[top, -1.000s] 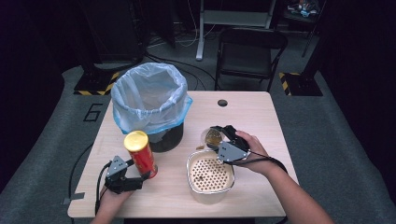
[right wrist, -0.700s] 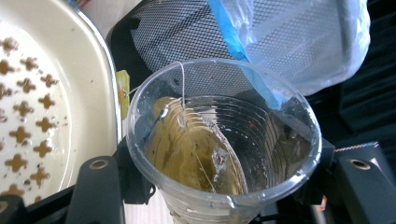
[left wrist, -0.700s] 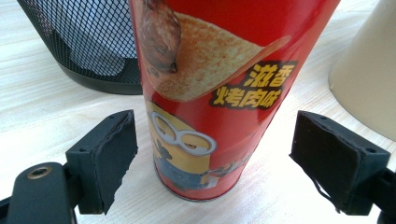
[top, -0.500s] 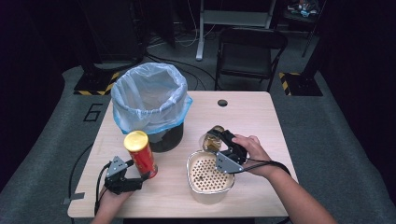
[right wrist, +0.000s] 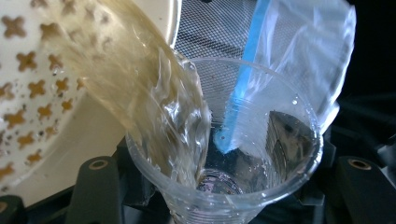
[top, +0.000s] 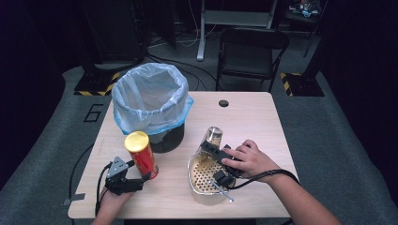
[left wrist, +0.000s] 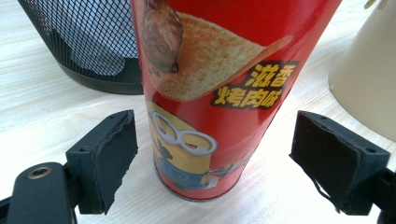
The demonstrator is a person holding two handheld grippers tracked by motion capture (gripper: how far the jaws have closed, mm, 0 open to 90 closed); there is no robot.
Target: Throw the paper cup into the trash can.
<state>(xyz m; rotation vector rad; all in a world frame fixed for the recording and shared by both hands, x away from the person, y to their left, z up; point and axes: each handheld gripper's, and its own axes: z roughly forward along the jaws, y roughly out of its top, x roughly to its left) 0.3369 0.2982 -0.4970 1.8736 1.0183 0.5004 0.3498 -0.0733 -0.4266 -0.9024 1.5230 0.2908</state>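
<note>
While the right gripper (top: 215,149) clamps a tilted clear cup (right wrist: 224,154), liquid (right wrist: 140,88) pouring into the strainer bowl (top: 202,174), left gripper (left wrist: 212,158) jaws apart around the upright red can (left wrist: 219,88), near-left of the lined bin (top: 150,101).

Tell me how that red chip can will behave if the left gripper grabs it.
The red chip can is tall and narrow, standing upright, so a nudge would probably tip it, then roll it. Its glossy round wall may slip between the left gripper pads. Weight can't be told.
</note>
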